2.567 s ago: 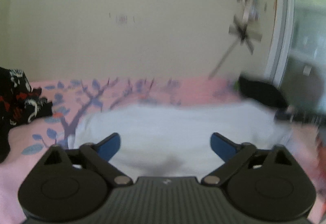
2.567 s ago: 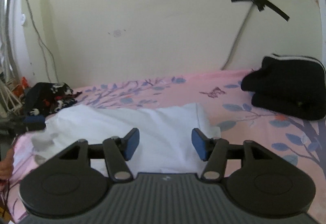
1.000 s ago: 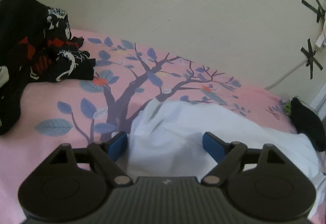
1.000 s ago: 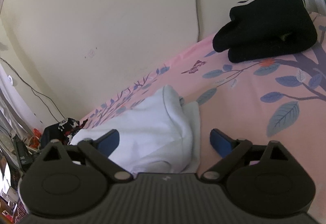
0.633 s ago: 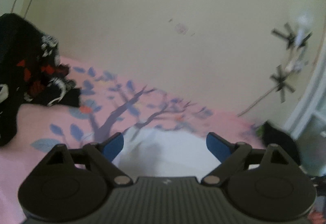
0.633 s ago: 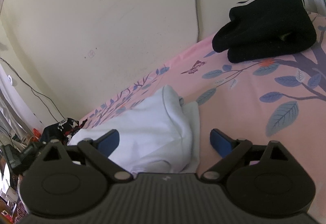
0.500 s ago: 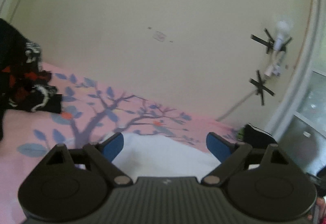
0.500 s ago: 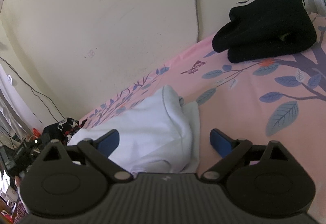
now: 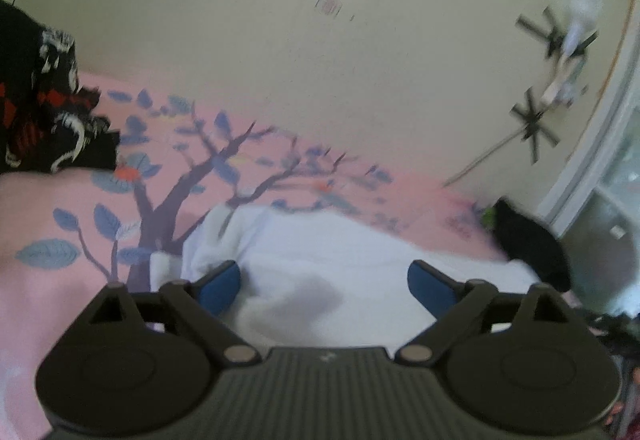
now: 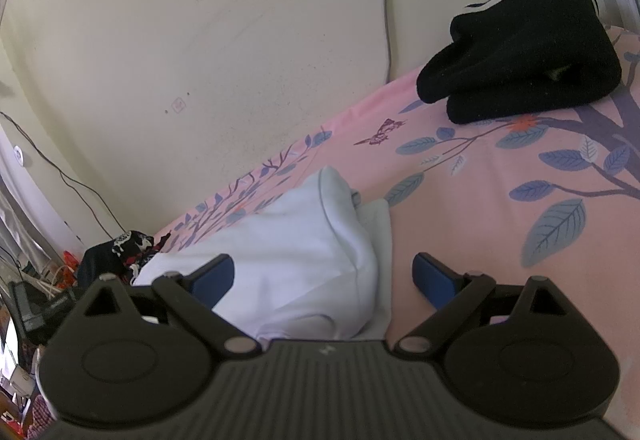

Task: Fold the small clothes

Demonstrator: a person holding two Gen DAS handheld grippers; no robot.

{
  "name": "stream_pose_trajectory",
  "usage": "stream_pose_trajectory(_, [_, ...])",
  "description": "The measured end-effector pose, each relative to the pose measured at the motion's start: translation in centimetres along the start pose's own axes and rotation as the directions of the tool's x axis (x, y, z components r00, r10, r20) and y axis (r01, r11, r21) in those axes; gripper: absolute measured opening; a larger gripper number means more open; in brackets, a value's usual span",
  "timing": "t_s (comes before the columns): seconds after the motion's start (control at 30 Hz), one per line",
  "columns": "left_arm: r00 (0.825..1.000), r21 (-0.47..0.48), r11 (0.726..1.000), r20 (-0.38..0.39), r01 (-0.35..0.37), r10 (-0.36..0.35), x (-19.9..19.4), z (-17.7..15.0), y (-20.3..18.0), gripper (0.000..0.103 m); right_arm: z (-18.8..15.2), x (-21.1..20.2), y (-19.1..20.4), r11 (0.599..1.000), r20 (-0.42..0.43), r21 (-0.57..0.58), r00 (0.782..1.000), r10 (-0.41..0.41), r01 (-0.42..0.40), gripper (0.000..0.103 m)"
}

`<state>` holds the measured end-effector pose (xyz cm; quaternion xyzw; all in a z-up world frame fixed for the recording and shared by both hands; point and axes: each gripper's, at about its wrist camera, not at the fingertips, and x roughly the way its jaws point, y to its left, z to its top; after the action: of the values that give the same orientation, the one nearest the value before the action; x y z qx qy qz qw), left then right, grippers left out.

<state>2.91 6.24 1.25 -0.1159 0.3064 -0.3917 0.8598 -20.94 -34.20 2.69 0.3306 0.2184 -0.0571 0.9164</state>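
A white garment [image 9: 320,260] lies spread on the pink floral bedsheet [image 9: 80,240]. My left gripper [image 9: 324,286] is open and empty, just above the garment's left end. In the right wrist view the same white garment [image 10: 288,252] lies with a folded edge and a flap at its right side. My right gripper [image 10: 324,278] is open and empty, over the garment's right end, its left finger over the cloth and its right finger over the sheet.
A black patterned pile of clothes [image 9: 44,100] sits at the bed's left end and shows small in the right wrist view [image 10: 120,248]. A folded black garment [image 10: 520,52] lies at the right end against the wall. Cables and taped crosses [image 9: 536,124] are on the wall.
The left gripper has swung and dipped toward the white garment, its view blurred by motion. The right gripper has held still. Both stay open.
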Motion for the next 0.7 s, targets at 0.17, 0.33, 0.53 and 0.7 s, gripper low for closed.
stream_pose_trajectory(0.17, [0.999,-0.073,0.997,0.038,-0.034,0.037,-0.4,0.6,1.2,0.096,0.0,0.0,0.0,1.0,0.0,0.0,1.0,0.0,0.0,0.088])
stream_pose_trajectory(0.33, [0.996,-0.122,0.989,-0.061,-0.079,0.072,1.4,0.8,2.2,0.091,0.0,0.0,0.0,1.0,0.0,-0.001,1.0,-0.001,0.001,0.088])
stream_pose_trajectory(0.53, [0.984,0.012,0.988,-0.081,-0.156,0.156,1.9,0.3,0.0,0.091,0.0,0.0,0.1,1.0,-0.001,-0.008,1.0,-0.005,0.005,0.088])
stream_pose_trajectory(0.7, [0.998,-0.044,0.997,0.008,-0.062,0.063,-0.1,0.4,0.9,0.094,-0.1,0.1,0.2,1.0,-0.001,-0.017,1.0,-0.013,0.013,0.088])
